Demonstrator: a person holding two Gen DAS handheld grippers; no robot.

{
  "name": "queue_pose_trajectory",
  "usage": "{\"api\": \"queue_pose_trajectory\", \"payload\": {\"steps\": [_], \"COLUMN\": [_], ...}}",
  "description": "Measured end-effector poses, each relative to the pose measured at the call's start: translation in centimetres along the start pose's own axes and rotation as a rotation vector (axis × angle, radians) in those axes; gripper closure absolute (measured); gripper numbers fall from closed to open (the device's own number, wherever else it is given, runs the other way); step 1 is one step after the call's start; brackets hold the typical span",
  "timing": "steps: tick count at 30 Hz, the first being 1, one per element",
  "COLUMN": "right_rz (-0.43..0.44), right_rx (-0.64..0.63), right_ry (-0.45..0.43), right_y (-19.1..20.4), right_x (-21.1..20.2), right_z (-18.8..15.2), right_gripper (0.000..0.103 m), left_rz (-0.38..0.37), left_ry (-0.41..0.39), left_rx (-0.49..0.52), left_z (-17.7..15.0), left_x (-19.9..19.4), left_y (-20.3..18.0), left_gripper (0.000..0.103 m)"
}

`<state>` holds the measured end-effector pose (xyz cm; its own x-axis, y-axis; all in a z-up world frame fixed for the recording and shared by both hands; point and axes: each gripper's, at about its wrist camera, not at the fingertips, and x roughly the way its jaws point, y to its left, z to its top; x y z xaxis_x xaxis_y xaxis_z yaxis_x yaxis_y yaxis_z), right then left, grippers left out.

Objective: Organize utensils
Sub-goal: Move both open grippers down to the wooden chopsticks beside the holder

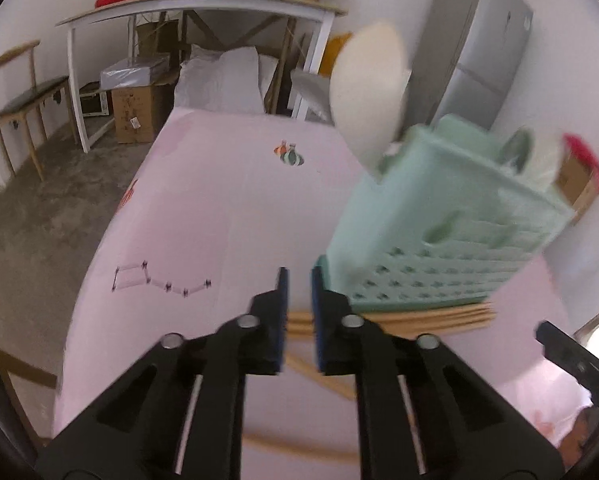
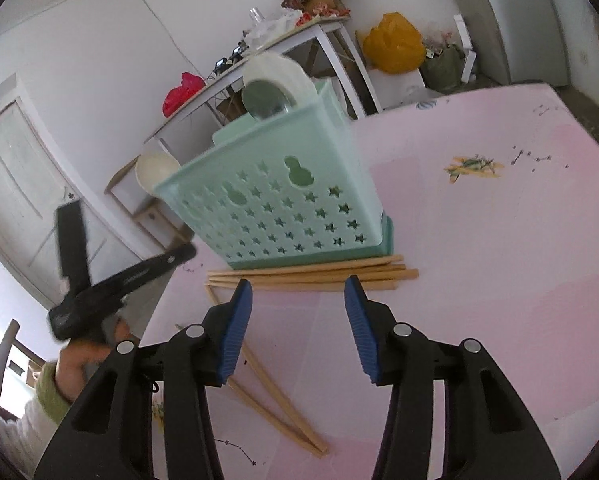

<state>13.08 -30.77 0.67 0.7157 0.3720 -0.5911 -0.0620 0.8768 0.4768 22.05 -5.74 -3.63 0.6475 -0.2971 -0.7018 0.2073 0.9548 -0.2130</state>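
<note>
A mint green perforated utensil basket (image 2: pixel 283 200) stands on the pink table; it also shows in the left wrist view (image 1: pixel 439 220). It holds a cream spoon (image 1: pixel 369 92) and plates (image 2: pixel 275 84). Several wooden chopsticks (image 2: pixel 311 274) lie in a bundle at its base, and two more (image 2: pixel 275 404) lie crossed nearer me. The bundle also shows in the left wrist view (image 1: pixel 431 318). My left gripper (image 1: pixel 299 280) is nearly shut and empty, above the chopsticks. My right gripper (image 2: pixel 298 288) is open and empty, just in front of the bundle.
The pink table cloth (image 1: pixel 235 200) carries small printed pictures. A white side table (image 1: pixel 195 4) with clutter, a cardboard box (image 1: pixel 133 114), a chair (image 1: pixel 23 100) and a grey fridge (image 1: pixel 475 40) stand behind. The left gripper (image 2: pixel 99 280) shows at the right view's left.
</note>
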Motion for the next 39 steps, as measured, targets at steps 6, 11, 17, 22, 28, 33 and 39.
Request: {"api": "queue_pose_trajectory", "payload": {"steps": [6, 11, 17, 22, 28, 33, 39], "right_rz": [0.024, 0.010, -0.001, 0.001, 0.060, 0.060, 0.028], "right_rx": [0.007, -0.004, -0.009, -0.006, 0.015, 0.080, 0.177], "right_ry": [0.031, 0.015, 0.040, 0.067, 0.175, 0.303, 0.328], "right_y": [-0.1, -0.2, 0.9, 2.1, 4.3, 4.9, 4.4], "right_x": [0.9, 0.3, -0.8, -1.9, -2.5, -0.4, 1.2], "right_z": [0.6, 0.1, -1.7, -3.1, -6.9, -9.2, -8.9], "right_gripper": [0.058, 0.058, 0.058, 0.058, 0.058, 0.063, 0.066], "left_rz": [0.058, 0.044, -0.007, -0.029, -0.038, -0.038, -0.061], "left_ry": [0.155, 0.153, 0.197, 0.197, 0.196, 0.203, 0.222], "left_rx": [0.038, 0.127, 0.145, 0.111, 0.102, 0.118, 0.131], "left_z": [-0.1, -0.6, -1.6, -3.2, -4.9, -6.2, -8.4], "left_x": [4.1, 4.0, 2.8, 1.1, -0.3, -1.5, -3.7], "left_y": [0.4, 0.1, 0.5, 0.6, 0.6, 0.2, -0.8], "left_gripper": [0.101, 0.102, 0.102, 0.102, 0.102, 0.102, 0.102]}}
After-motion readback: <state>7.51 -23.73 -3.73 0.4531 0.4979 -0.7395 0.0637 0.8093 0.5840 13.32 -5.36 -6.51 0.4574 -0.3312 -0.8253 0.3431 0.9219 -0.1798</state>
